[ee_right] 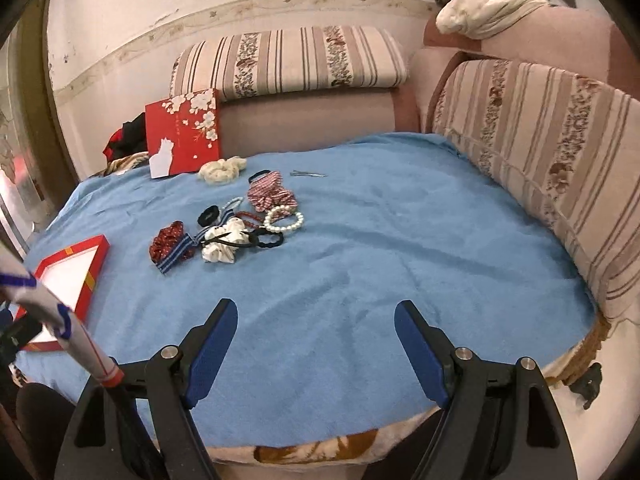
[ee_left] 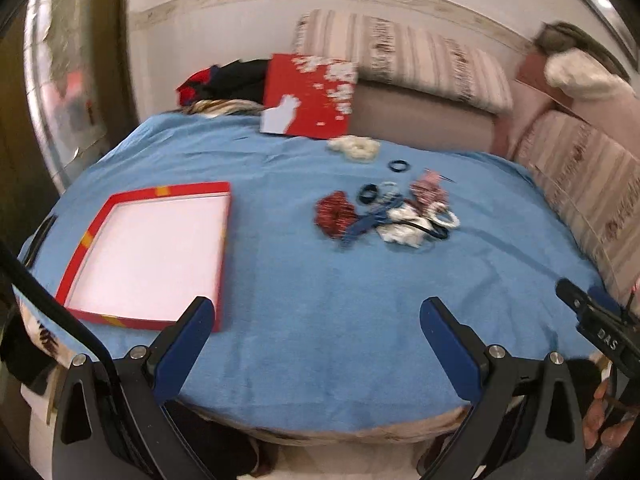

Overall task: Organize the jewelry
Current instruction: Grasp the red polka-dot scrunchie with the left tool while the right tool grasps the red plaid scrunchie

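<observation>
A pile of hair ties, scrunchies and bracelets [ee_left: 384, 212] [ee_right: 228, 232] lies mid-table on the blue cloth. It holds a red scrunchie [ee_right: 168, 240], a white scrunchie [ee_right: 222, 246], a pearl bracelet [ee_right: 284, 219] and a pink striped scrunchie [ee_right: 270, 194]. A cream scrunchie [ee_right: 220, 170] lies farther back. An open red tray with a white floor [ee_left: 152, 256] [ee_right: 68, 276] sits at the left. My left gripper [ee_left: 316, 320] is open and empty near the front edge, right of the tray. My right gripper [ee_right: 316, 322] is open and empty, well short of the pile.
A red box lid with white blossoms [ee_left: 308, 96] [ee_right: 182, 134] leans at the back. Striped sofa cushions [ee_right: 540, 152] border the table on the right and back. A hairpin [ee_right: 308, 174] lies behind the pile. The right gripper shows at the left view's right edge [ee_left: 592, 320].
</observation>
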A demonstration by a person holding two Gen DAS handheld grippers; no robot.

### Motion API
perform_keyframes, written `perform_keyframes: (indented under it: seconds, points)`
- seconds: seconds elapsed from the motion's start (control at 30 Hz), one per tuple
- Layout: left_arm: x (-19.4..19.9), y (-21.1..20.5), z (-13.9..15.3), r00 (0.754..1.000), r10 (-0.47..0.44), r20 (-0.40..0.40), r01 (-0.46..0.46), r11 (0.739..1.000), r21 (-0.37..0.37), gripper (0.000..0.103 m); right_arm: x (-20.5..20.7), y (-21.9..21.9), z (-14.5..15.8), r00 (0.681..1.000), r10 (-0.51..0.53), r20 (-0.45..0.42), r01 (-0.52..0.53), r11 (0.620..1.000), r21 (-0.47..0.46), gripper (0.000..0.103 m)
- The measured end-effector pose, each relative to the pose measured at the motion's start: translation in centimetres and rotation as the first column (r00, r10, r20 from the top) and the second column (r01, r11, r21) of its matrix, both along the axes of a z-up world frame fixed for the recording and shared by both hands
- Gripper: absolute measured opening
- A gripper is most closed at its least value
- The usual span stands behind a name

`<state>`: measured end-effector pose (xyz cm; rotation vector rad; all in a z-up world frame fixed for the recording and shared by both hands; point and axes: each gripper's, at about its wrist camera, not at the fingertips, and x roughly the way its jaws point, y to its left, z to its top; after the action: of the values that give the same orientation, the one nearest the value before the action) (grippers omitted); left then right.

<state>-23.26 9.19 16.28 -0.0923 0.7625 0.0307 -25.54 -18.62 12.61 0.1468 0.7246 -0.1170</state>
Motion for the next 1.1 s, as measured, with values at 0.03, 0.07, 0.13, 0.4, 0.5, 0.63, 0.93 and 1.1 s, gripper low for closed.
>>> perform_keyframes:
  seconds: [0.03, 0.07, 0.13, 0.4, 0.5, 0.63, 0.93, 1.1]
  points:
    - [0.6, 0.8, -0.1, 1.0, 0.019, -0.008, -0.019, 1.0, -0.008, 0.102, 0.7, 0.0, -0.2, 1.0, 0.01, -0.011, -0.01, 1.0, 0.009, 0.085]
    - [1.1, 1.5, -0.1, 0.999, 0.031, -0.016, -0.031, 0.999, -0.013, 0.102, 1.5, 0.1, -0.4, 0.999, 0.024, -0.024, -0.024, 1.0, 0.017, 0.085]
    - [2.5, 2.8, -0.5, 0.998, 0.043, -0.044, -0.045, 0.999, -0.029, 0.102, 2.7, 0.0, -1.0, 0.998, 0.052, -0.04, -0.051, 0.998, 0.027, 0.085]
    - [10.7, 4.0, -3.1, 0.989, -0.035, -0.147, 0.012, 0.988, -0.151, 0.089, 8.6, 0.3, -3.2, 0.984, 0.155, -0.087, -0.147, 0.985, 0.088, 0.085]
    - [13.6, 3.4, -4.3, 0.985, -0.061, -0.159, 0.031, 0.982, -0.185, 0.089, 10.5, 0.6, -3.8, 0.974, 0.203, -0.097, -0.191, 0.974, 0.122, 0.083]
    - [17.8, 3.0, -6.5, 0.977, -0.087, -0.193, 0.045, 0.976, -0.211, 0.089, 12.9, 1.4, -4.5, 0.963, 0.249, -0.105, -0.236, 0.964, 0.121, 0.082]
    - [25.2, 3.4, -11.4, 0.945, -0.159, -0.285, 0.047, 0.93, -0.364, 0.073, 20.9, -0.2, -5.5, 0.963, 0.244, -0.114, -0.228, 0.964, 0.137, 0.082]
    - [27.5, 2.6, -12.8, 0.935, -0.202, -0.291, 0.071, 0.911, -0.406, 0.073, 26.9, 0.1, -6.2, 0.956, 0.264, -0.129, -0.251, 0.962, 0.109, 0.082]
